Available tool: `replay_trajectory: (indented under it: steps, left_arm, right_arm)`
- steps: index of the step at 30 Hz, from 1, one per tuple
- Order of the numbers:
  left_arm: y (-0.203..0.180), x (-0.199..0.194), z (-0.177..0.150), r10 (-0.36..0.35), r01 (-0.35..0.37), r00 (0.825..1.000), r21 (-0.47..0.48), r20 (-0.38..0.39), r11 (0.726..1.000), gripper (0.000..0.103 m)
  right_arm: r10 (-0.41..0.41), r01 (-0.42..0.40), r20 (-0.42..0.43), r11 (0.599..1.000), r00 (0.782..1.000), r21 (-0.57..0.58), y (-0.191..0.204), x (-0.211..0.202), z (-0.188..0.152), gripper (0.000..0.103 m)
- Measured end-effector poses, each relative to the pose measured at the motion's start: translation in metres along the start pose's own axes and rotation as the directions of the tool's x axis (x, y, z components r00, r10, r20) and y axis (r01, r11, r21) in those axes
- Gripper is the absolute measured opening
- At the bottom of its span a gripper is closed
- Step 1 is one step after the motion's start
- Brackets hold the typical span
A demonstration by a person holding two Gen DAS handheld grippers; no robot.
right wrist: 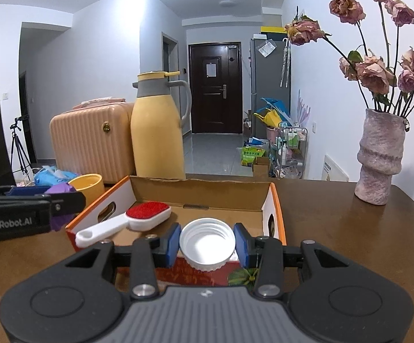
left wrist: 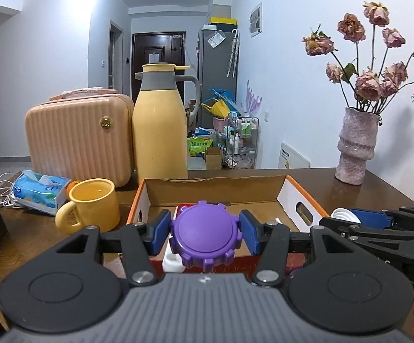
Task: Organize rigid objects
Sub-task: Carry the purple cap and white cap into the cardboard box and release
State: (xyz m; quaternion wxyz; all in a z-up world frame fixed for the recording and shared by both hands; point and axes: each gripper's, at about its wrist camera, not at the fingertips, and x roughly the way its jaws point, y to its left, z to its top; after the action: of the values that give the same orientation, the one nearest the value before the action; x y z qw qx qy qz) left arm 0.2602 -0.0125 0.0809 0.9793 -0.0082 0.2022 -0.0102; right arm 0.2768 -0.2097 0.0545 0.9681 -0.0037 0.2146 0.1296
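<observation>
two grippers, two caps, one open cardboard box (right wrist: 204, 190). the left gripper (left wrist: 205, 233) is clamped on a purple cap (left wrist: 205, 235), its flat top facing the camera, at the box's near edge. the right gripper (right wrist: 207, 243) pinches a white cap (right wrist: 207, 241), hollow side toward the camera, over the near wall. inside, one lint brush (right wrist: 127, 221) lies with its handle toward the near-left corner; the floor right of it is bare.

White threaded cap (right wrist: 207, 242) between the right gripper (right wrist: 207, 243)'s blue pads (right wrist: 173, 241), above the cardboard box (right wrist: 204, 193) with a red-bristled brush (right wrist: 127, 221).
</observation>
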Motion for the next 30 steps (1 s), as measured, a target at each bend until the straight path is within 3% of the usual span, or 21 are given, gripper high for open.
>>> replay_trajectory:
  steps: [15, 30]
  left_arm:
    - [0.005, 0.068, 0.014, 0.042, -0.045, 0.998, -0.080, -0.042, 0.996, 0.054]
    - [0.000, 0.109, 0.016, 0.072, -0.076, 0.995, -0.058, -0.071, 0.995, 0.054]
  right_arm:
    - [0.004, -0.003, -0.017, 0.999, 1.000, 0.032, -0.010, 0.056, 0.017, 0.039]
    - [-0.012, 0.016, -0.096, 0.999, 0.995, 0.038, -0.018, 0.107, 0.015, 0.039]
